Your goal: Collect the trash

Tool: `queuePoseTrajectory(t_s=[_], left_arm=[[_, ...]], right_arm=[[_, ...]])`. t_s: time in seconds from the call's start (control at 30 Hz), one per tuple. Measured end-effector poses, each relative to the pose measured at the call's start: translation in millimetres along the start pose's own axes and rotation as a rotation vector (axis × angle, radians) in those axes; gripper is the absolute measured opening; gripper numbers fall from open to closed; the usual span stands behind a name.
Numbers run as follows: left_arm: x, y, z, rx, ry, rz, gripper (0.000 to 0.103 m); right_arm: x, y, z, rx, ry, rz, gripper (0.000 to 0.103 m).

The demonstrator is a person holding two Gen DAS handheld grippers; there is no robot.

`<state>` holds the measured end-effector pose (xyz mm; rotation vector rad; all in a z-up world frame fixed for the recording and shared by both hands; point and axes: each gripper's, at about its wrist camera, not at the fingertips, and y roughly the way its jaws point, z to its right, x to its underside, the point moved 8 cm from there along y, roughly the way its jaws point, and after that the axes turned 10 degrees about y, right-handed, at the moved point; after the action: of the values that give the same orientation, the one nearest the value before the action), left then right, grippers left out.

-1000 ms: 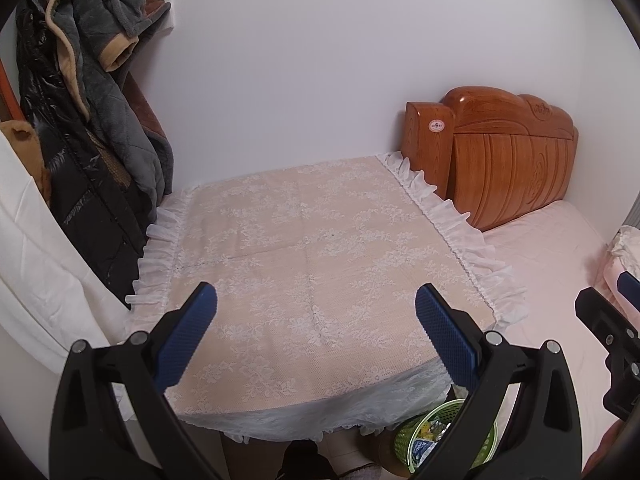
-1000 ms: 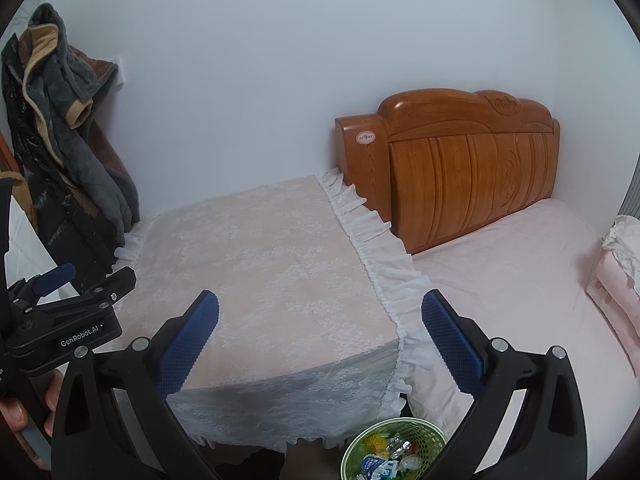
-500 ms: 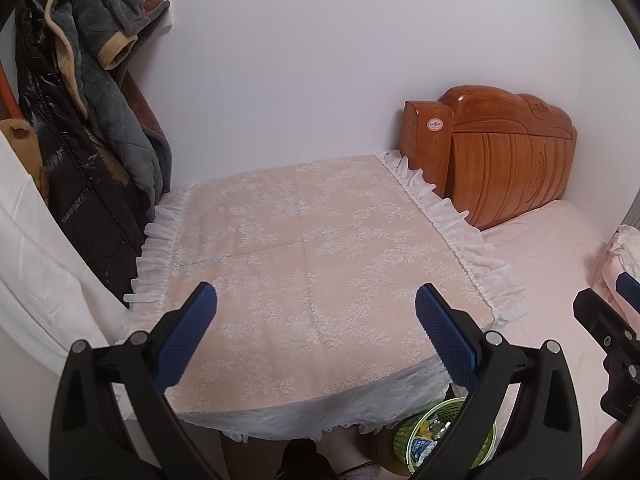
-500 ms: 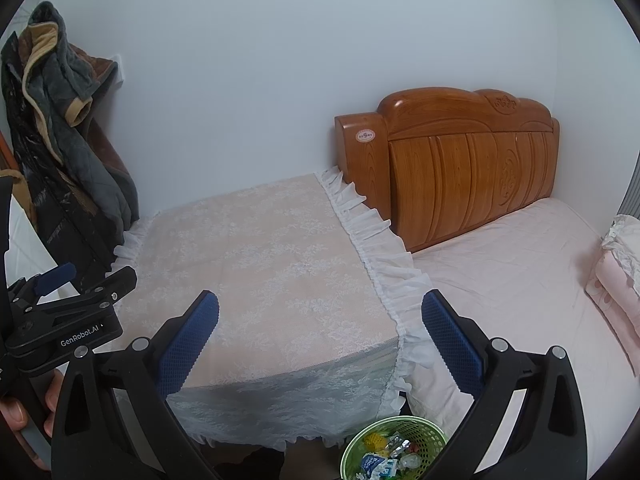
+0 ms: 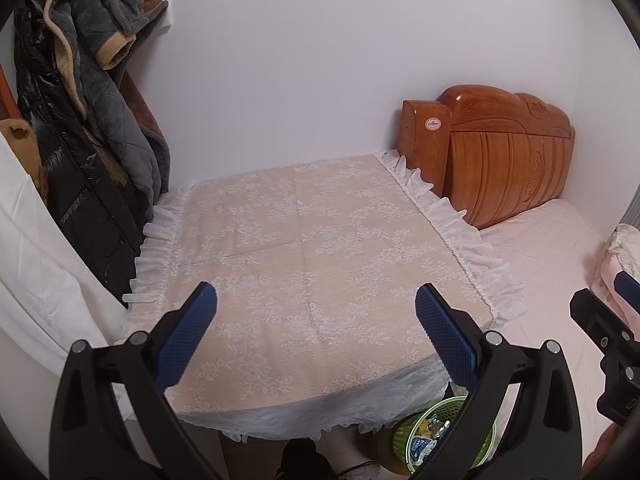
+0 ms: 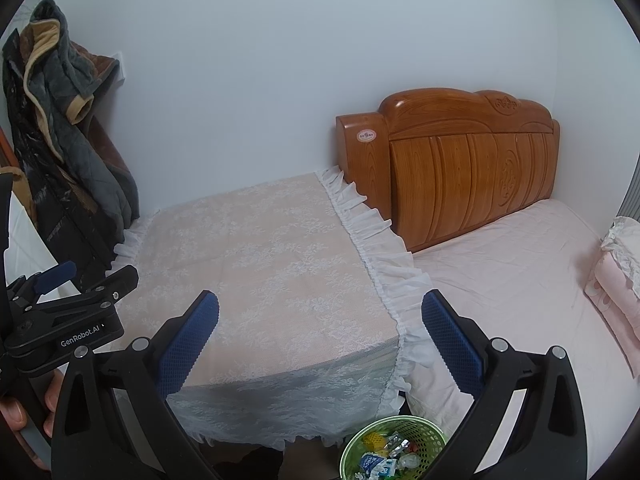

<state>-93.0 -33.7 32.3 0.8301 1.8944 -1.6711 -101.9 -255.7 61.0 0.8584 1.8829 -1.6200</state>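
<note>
A green mesh basket (image 6: 354, 446) stands on the floor below the table's front edge, with several wrappers and scraps of trash (image 6: 382, 458) inside. It also shows in the left wrist view (image 5: 404, 432), partly behind my finger. My left gripper (image 5: 316, 330) is open and empty above the lace-covered table (image 5: 304, 248). My right gripper (image 6: 320, 332) is open and empty above the table's front right part. The left gripper also shows at the left edge of the right wrist view (image 6: 68, 292).
A wooden headboard (image 6: 460, 168) and a bed with a pink sheet (image 6: 500, 280) lie to the right, with a pink pillow (image 6: 616, 280) at the far right. Coats (image 5: 80, 120) hang on the left wall beside a white cloth (image 5: 36, 280).
Both views have drifted very slightly; the table and basket stand as before. Both grippers stay open.
</note>
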Motion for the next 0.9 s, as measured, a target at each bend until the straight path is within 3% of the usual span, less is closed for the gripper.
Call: queuePoseTrajectory(t_s=[0.9], left_arm=[[3.4, -1.7, 1.0, 0.003, -0.003, -0.004, 0.095]], right_arm=[[5.3, -2.5, -5.2, 0.001, -0.017, -0.004, 0.101]])
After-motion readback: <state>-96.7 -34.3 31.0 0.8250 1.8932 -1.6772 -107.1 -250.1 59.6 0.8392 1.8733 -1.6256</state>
